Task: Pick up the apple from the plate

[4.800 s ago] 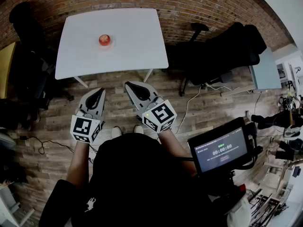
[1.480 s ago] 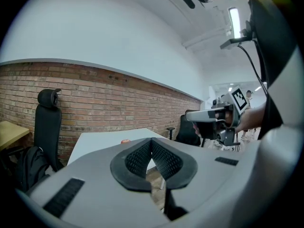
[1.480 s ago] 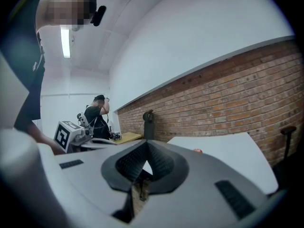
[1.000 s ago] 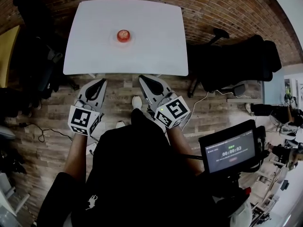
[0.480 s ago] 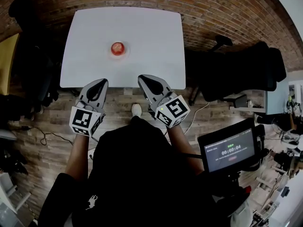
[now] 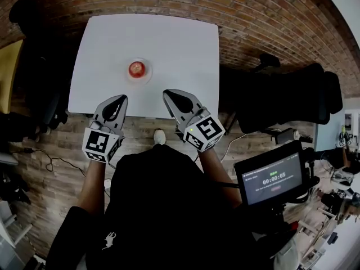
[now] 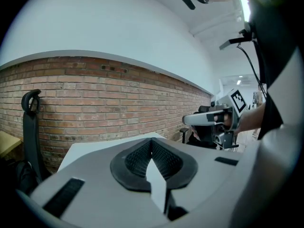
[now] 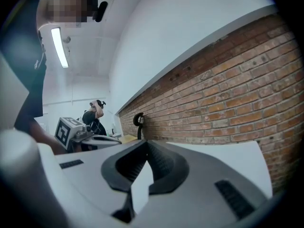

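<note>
A red apple (image 6: 136,68) sits on a small white plate (image 6: 147,79) near the middle of a white table (image 6: 180,55) in the head view. Both grippers hover side by side at the table's near edge, pointing at it and well short of the apple. My left gripper (image 6: 120,98) is shut and empty. So is my right gripper (image 6: 167,93), its tip just over the table edge. In the left gripper view the closed jaws (image 7: 152,142) hide the apple, and the right gripper (image 7: 209,119) shows beside them. The right gripper view shows its own closed jaws (image 8: 146,144) above the tabletop (image 8: 228,156).
A brick wall (image 6: 253,10) stands behind the table. Black office chairs (image 6: 287,94) are to the right, and a dark chair (image 6: 34,66) is to the left. A tablet screen (image 6: 273,179) sits at lower right. Cables (image 6: 50,162) lie on the wooden floor.
The table and apple have drawn nearer in the head view. Both grippers, earlier over the floor short of the table, now reach its near edge.
</note>
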Demonstrator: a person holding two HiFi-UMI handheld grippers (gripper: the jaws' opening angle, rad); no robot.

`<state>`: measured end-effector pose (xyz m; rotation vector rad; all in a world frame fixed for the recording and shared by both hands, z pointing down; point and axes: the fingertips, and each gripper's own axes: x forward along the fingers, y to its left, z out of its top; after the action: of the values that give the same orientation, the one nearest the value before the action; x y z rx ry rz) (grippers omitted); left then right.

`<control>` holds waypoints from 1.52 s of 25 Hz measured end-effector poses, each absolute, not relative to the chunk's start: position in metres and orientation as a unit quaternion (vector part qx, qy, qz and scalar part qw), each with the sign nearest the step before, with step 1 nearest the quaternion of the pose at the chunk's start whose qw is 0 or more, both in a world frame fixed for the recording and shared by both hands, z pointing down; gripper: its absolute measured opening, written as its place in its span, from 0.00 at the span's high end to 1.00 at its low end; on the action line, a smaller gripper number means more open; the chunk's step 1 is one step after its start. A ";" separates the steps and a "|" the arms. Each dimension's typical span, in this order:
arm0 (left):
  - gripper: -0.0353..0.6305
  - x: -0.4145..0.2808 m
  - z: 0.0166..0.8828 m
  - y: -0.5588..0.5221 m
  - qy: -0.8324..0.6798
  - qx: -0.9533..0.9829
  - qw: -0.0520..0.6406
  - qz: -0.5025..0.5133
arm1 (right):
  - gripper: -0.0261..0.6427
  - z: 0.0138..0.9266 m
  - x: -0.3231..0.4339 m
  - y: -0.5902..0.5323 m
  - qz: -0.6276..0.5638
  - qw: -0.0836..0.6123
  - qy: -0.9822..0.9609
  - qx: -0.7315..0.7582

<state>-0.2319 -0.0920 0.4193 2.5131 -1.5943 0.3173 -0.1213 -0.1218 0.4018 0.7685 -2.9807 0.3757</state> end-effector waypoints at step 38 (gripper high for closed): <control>0.94 -0.227 0.424 -0.131 -0.555 0.818 0.081 0.125 | 0.96 0.416 -0.122 -0.164 0.138 0.019 -0.967 0.212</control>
<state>-0.2272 -0.1312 0.4243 2.4458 -1.6591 0.3737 -0.1224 -0.1642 0.4157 0.6586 -3.0014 0.4296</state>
